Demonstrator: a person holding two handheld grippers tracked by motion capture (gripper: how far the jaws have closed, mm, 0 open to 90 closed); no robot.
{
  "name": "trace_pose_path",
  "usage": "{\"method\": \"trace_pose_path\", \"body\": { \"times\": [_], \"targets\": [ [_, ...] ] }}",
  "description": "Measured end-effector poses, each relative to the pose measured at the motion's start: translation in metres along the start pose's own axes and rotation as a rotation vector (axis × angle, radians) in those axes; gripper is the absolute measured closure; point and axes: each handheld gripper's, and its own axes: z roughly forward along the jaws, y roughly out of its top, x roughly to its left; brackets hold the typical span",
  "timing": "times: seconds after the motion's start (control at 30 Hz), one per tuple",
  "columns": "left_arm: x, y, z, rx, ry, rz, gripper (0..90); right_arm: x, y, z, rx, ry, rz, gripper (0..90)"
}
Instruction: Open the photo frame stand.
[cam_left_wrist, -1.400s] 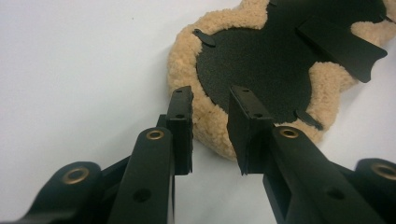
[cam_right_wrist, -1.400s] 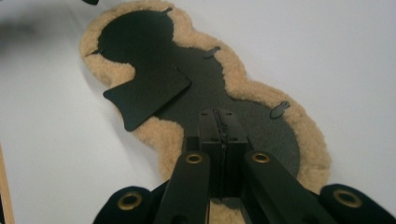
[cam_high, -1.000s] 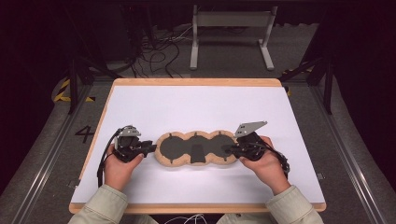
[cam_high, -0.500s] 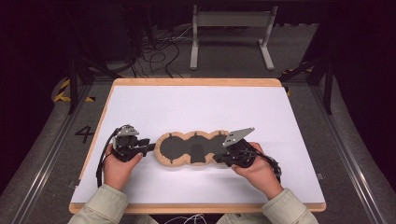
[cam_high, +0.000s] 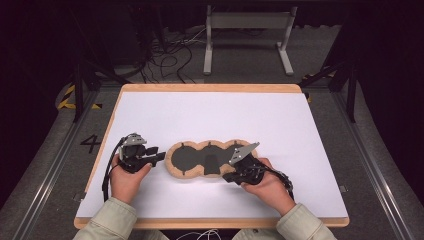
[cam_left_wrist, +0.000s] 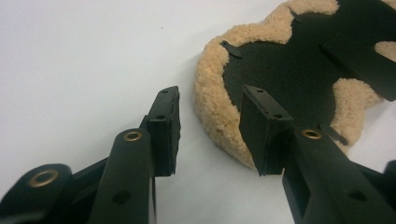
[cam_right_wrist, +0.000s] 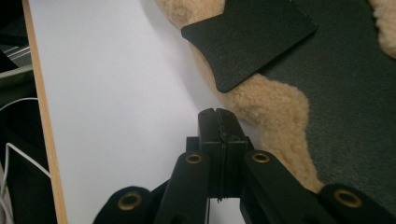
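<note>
Two grippers work at the ends of a fleece pad on a white table.

The left gripper (cam_left_wrist: 210, 135) has its jaws apart, straddling the rim of the fleece pad (cam_left_wrist: 219, 112) without gripping it; one finger (cam_left_wrist: 164, 130) stands over bare table, the other over the pad's dark centre. The right gripper (cam_right_wrist: 218, 126) has its jaws pressed together on nothing, tips at the fleece edge. The pad (cam_high: 210, 159), three joined tan rounds with dark grey middles and a black flap (cam_right_wrist: 247, 39), lies at 6 o'clock on the table (cam_high: 210, 115), the left gripper (cam_high: 159, 156) at its 9 o'clock end. Beyond, at 12 o'clock, a dark floor carries cables (cam_high: 165, 55) and a grey metal stand (cam_high: 247, 35).
</note>
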Motion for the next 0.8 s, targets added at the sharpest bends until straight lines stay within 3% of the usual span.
{"method": "trace_pose_path", "body": {
  "times": [0.27, 0.47, 0.7, 0.8],
  "targets": [
    [-0.001, -0.001, -0.002, 0.0, 0.017, 0.001, 58.7, 0.0, 0.001, 0.013, 0.007, -0.005, -0.012, 90.0],
    [-0.001, -0.003, -0.003, -0.005, 0.022, -0.001, 58.3, -0.003, 0.003, 0.01, -0.062, -0.004, 0.027, 90.0],
    [-0.001, -0.002, -0.002, -0.006, 0.021, 0.0, 58.2, -0.008, 0.01, -0.005, -0.208, -0.02, 0.072, 90.0],
    [-0.002, -0.002, -0.002, -0.007, 0.027, 0.004, 58.1, -0.008, 0.011, -0.007, -0.221, -0.033, 0.073, 90.0]
  ]
}}
